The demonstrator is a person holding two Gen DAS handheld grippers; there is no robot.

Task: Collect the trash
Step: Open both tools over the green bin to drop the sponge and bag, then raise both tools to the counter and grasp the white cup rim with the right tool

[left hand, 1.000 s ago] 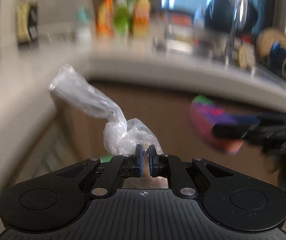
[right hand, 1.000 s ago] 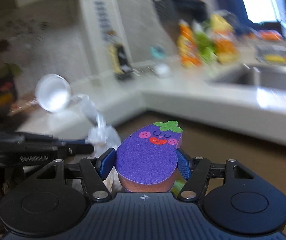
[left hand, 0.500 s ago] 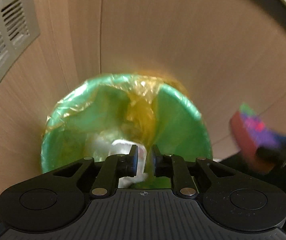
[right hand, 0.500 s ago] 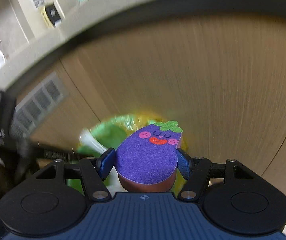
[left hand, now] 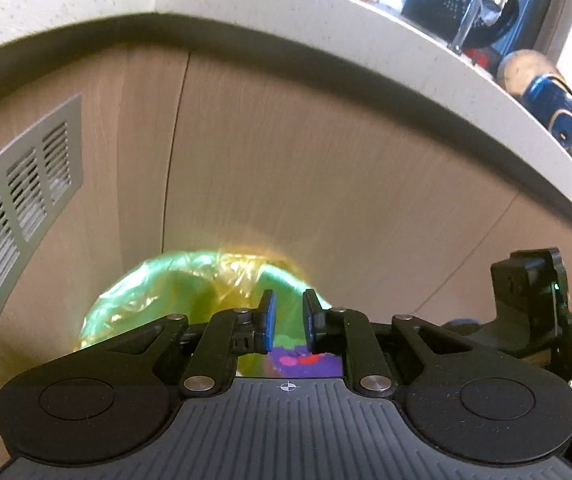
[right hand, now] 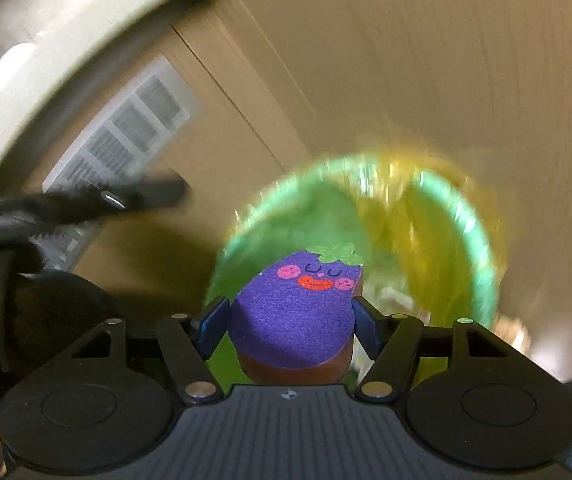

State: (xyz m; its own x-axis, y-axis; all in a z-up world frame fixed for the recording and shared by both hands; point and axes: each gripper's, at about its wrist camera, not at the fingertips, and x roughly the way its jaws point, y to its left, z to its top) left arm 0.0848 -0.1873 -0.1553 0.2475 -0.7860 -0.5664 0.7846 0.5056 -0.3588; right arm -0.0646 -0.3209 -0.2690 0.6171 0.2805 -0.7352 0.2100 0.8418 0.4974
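Right wrist: fingers (right hand: 213,326) clamp eggplant sponge (right hand: 294,320).

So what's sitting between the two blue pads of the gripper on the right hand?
An eggplant-shaped purple sponge, clamped between the right gripper pads above the green-lined trash bin; the right wrist view shows it.

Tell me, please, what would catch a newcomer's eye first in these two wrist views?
First comes the purple eggplant-shaped sponge with a smiling face, pinched between the right gripper pads. Just behind and below it gapes the round bin lined with a green and yellow plastic bag, standing against the light wooden cabinet fronts. In the left wrist view, the left gripper holds nothing, its jaws slightly apart above the bin.
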